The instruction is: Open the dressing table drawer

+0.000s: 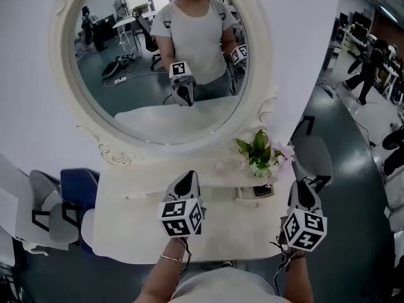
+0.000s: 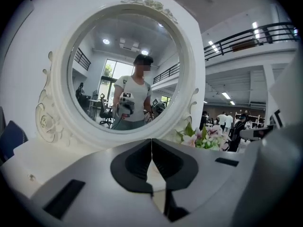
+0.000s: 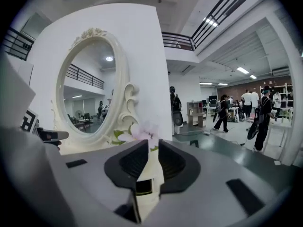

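Our left claw (image 2: 151, 150) is closed and empty; our right claw (image 3: 151, 148) stands apart, gripping nothing. Both hover above the bench (image 1: 126, 226). The drawer (image 1: 255, 191) juts out beneath the flowers (image 1: 260, 151).

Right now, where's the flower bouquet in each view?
Head view: flower bouquet right of centre, on the dressing table.
Left gripper view: bouquet right of centre.
Right gripper view: bouquet just left of centre.
Shared landmark: oval mirror frame; the bouquet sits at its lower right in every view.
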Motion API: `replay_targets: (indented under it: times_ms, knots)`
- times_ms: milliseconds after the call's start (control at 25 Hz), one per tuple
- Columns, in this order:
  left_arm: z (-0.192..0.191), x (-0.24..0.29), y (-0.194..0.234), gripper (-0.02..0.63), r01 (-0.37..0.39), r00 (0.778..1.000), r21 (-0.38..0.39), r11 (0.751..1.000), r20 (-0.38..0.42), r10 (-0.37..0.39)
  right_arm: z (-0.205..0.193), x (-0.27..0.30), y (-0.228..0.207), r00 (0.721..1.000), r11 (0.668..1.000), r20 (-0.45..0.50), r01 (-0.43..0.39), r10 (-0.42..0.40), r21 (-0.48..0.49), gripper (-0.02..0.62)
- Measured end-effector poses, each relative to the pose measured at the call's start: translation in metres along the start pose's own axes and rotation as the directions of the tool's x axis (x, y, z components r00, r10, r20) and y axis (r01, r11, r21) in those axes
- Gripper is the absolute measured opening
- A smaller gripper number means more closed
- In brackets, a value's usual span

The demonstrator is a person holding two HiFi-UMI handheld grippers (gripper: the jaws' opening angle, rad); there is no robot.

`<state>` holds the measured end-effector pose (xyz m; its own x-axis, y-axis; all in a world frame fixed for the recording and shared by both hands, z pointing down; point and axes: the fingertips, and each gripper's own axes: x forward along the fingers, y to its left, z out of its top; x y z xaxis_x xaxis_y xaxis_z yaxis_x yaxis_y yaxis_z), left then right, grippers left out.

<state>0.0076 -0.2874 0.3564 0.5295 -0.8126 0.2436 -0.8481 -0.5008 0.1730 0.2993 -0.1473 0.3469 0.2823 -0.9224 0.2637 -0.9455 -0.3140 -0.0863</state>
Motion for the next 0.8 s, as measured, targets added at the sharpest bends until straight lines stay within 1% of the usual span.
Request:
replay_targets:
  times_ms: [120, 200, 280, 520, 800]
  knots:
    - [0.023, 0.003, -0.006, 0.020, 0.017, 0.999, 0.012, 1.000, 0.044, -0.017, 0.024, -0.006, -0.018, 0.995, 0.998, 0.086, 0.055, -0.056, 0.015, 0.009]
    - [0.035, 0.005, -0.009, 0.020, 0.024, 0.997, 0.020, 1.000, 0.067, -0.025, 0.035, -0.008, -0.026, 0.990, 0.997, 0.122, 0.073, -0.076, 0.024, 0.008]
    - [0.043, 0.005, -0.012, 0.020, 0.029, 0.996, 0.027, 0.999, 0.080, -0.031, 0.040, -0.009, -0.032, 0.987, 0.996, 0.136, 0.085, -0.089, 0.031, 0.008]
    - [0.048, 0.009, -0.011, 0.020, 0.032, 0.995, 0.027, 0.999, 0.092, -0.034, 0.036, -0.008, -0.042, 0.985, 0.993, 0.125, 0.115, -0.117, 0.025, 0.006]
    - [0.052, 0.012, -0.009, 0.020, 0.036, 0.993, 0.012, 0.999, 0.108, -0.037, 0.034, -0.004, -0.042, 0.990, 0.994, 0.092, 0.110, -0.111, 0.017, 0.003]
